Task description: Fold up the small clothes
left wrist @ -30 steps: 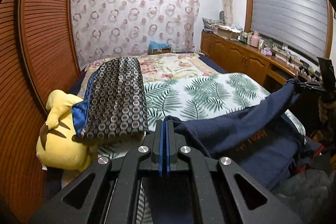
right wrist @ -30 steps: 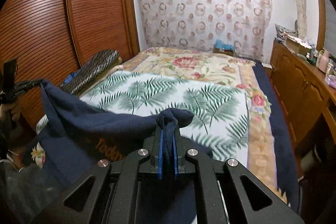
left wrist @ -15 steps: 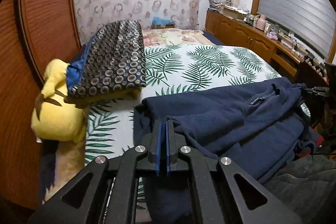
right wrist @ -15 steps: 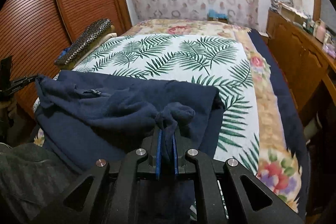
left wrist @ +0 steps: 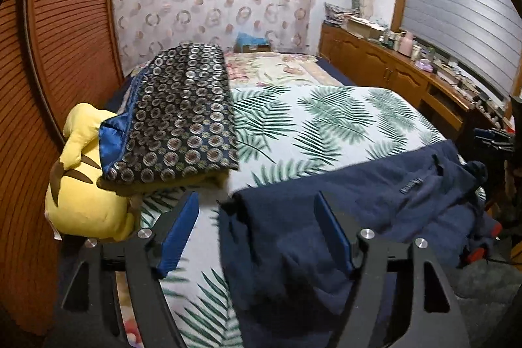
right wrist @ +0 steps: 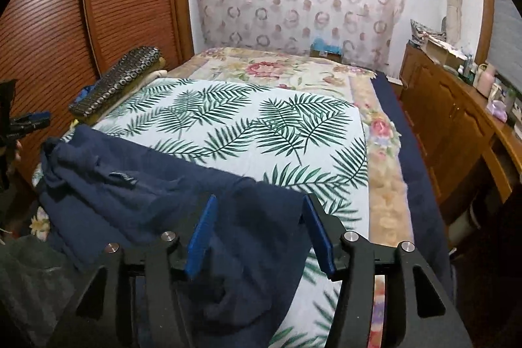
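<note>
A navy blue garment [left wrist: 359, 204] lies spread across the near end of the bed on the palm-leaf sheet [left wrist: 326, 119]; it also shows in the right wrist view [right wrist: 156, 194]. My left gripper [left wrist: 257, 201] is open, its jaws wide apart over the garment's left corner, holding nothing. My right gripper [right wrist: 259, 204] is open over the garment's right corner, also empty. Each gripper shows at the edge of the other's view: the right one [left wrist: 492, 136] and the left one [right wrist: 29, 123].
A yellow plush toy [left wrist: 81, 185] lies at the bed's left edge under a folded patterned blanket [left wrist: 182, 113]. A wooden slatted wardrobe [right wrist: 65, 22] stands left. A wooden sideboard [right wrist: 456, 119] with clutter runs along the right. A floral bedspread [right wrist: 267, 67] covers the far end.
Both grippers were shut on the garment's corners, lowered it onto the bed and have now opened and let go. The garment lies flat on the sheet.
</note>
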The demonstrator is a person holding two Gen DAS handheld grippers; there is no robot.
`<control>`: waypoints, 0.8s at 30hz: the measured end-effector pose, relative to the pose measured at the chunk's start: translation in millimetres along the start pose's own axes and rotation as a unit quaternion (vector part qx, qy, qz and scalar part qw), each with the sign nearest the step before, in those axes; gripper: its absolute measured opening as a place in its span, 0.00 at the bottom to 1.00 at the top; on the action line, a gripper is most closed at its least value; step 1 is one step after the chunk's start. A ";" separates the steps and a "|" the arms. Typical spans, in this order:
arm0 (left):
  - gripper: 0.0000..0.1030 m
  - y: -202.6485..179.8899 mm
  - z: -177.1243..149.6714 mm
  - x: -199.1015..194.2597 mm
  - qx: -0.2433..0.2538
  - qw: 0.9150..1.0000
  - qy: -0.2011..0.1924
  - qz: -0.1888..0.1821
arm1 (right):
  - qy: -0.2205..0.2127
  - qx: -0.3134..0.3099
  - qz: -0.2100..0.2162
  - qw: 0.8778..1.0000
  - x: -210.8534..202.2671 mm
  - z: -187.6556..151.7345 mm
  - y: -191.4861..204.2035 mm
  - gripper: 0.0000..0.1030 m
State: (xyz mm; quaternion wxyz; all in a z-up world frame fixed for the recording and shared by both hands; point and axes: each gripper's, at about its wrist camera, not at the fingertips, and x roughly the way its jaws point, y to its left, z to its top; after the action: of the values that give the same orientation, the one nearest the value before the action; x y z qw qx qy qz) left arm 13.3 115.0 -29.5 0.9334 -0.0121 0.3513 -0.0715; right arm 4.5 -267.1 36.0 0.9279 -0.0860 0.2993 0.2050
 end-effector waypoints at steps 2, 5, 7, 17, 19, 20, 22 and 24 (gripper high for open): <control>0.72 6.2 3.0 13.7 -0.004 1.000 0.010 0.002 | 0.007 -0.002 -0.004 1.000 13.0 1.4 0.2 0.55; 0.72 15.3 4.2 35.5 -0.008 1.000 0.027 0.002 | 0.020 0.002 -0.003 1.000 36.9 -2.6 1.0 0.56; 0.72 20.2 2.5 52.9 -0.009 0.999 0.047 0.004 | 0.033 0.007 0.002 0.999 49.8 -4.8 -0.4 0.56; 0.72 28.5 -11.2 89.7 -0.020 0.995 0.096 -0.009 | 0.072 0.031 -0.007 0.997 91.3 0.1 -15.8 0.63; 0.72 29.2 -13.0 91.3 -0.023 0.995 0.099 -0.012 | 0.078 0.034 -0.007 0.996 95.8 -0.7 -17.0 0.64; 0.72 29.3 -13.6 92.3 -0.025 0.994 0.102 -0.014 | 0.079 0.034 -0.006 0.996 97.1 -0.9 -16.6 0.65; 0.72 28.4 -13.2 94.0 -0.024 0.995 0.100 -0.015 | 0.081 0.033 -0.005 0.996 99.6 -1.4 -16.0 0.66; 0.72 27.3 -14.3 94.2 -0.023 0.995 0.100 -0.015 | 0.080 0.035 -0.003 0.996 100.7 -1.1 -15.9 0.67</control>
State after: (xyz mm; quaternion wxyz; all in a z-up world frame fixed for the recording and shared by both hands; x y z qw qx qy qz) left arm 77.3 129.1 -103.9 0.8921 -0.0318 0.4439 -0.0784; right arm 84.9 -248.7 -23.8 0.9040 -0.0705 0.3793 0.1843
